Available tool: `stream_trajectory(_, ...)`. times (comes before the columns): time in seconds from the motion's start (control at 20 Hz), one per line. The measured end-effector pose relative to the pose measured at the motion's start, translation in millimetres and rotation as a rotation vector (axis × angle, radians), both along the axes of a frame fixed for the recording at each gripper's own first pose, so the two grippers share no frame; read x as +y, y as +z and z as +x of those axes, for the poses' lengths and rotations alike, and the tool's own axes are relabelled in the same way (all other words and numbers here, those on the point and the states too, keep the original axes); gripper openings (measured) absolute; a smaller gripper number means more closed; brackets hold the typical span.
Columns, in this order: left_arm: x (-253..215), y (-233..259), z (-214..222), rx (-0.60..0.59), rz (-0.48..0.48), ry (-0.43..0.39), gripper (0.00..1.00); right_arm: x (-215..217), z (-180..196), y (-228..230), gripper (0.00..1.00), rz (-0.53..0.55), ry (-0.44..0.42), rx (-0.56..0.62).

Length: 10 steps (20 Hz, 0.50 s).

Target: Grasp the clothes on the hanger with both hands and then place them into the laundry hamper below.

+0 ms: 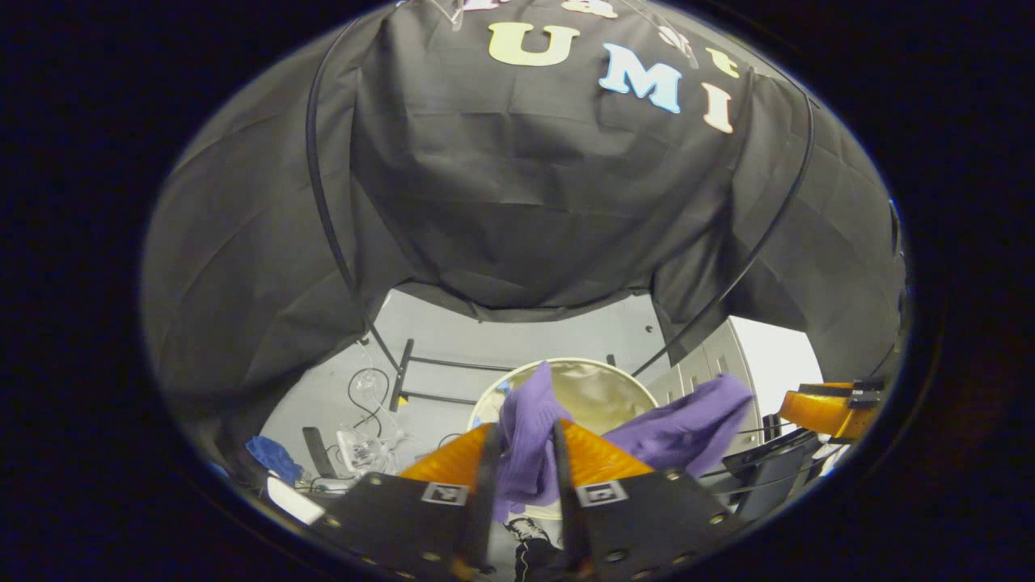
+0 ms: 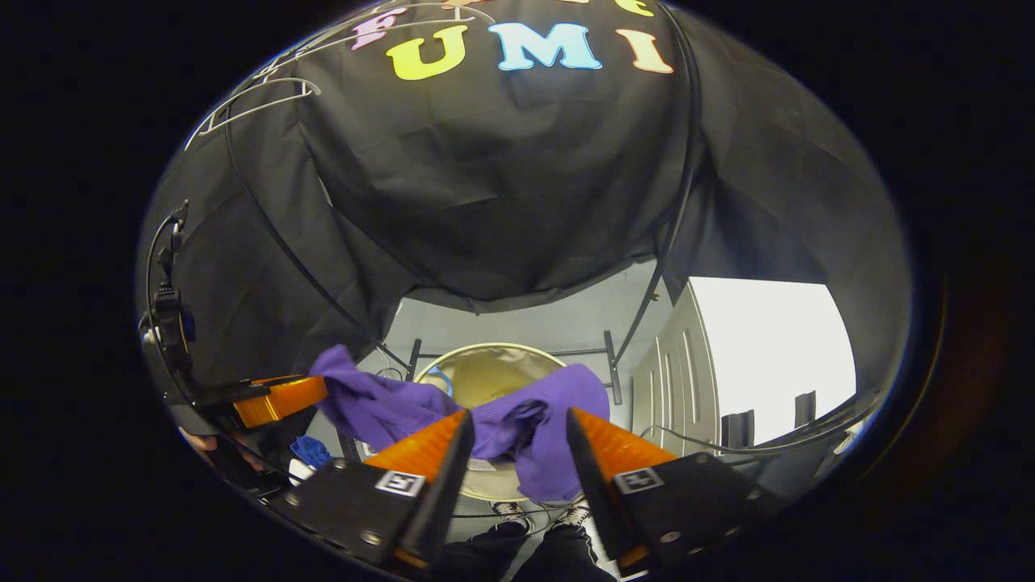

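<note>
The purple garment (image 1: 530, 440) is being carried slung between the two grippers, directly above the round laundry hamper (image 1: 602, 388), whose open mouth is being seen past the cloth.

In the left gripper view, the left gripper (image 1: 521, 477) is being kept nearly closed, with a bunched fold of the garment pinched between both fingers. In the right gripper view, the right gripper (image 2: 513, 453) is being held with a wider gap; a wad of cloth is sitting between its fingers, but whether both fingers are pressing on it cannot be told.

The step in hand is judged to be the lowering over the hamper. For it to be done well, both grippers are best being brought down together and kept over the hamper's mouth, so that the sagging middle of the cloth is being fed inside the rim first. Release is best being delayed until the hanging ends are below the rim, since a corner draped outside the hamper could drag the whole piece out.
</note>
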<state>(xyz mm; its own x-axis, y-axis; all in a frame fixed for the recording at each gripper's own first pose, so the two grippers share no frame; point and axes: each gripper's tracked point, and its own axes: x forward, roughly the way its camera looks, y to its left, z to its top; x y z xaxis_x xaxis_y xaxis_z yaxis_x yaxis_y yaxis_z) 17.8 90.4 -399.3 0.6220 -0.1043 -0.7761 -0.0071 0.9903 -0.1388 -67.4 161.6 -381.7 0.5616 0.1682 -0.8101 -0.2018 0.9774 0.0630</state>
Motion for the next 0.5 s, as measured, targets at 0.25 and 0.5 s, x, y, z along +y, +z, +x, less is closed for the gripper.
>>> stream_trajectory(0.25, 24, 24, -4, -0.042, 0.061, 0.023, 0.86, -10, 10, 26, 0.95, -0.011, -0.035, -0.067)
stream_trajectory(0.5, 30, 77, -7, -0.142, 0.078, -0.010, 0.88, -31, 20, 69, 0.95, -0.007, -0.092, -0.175)
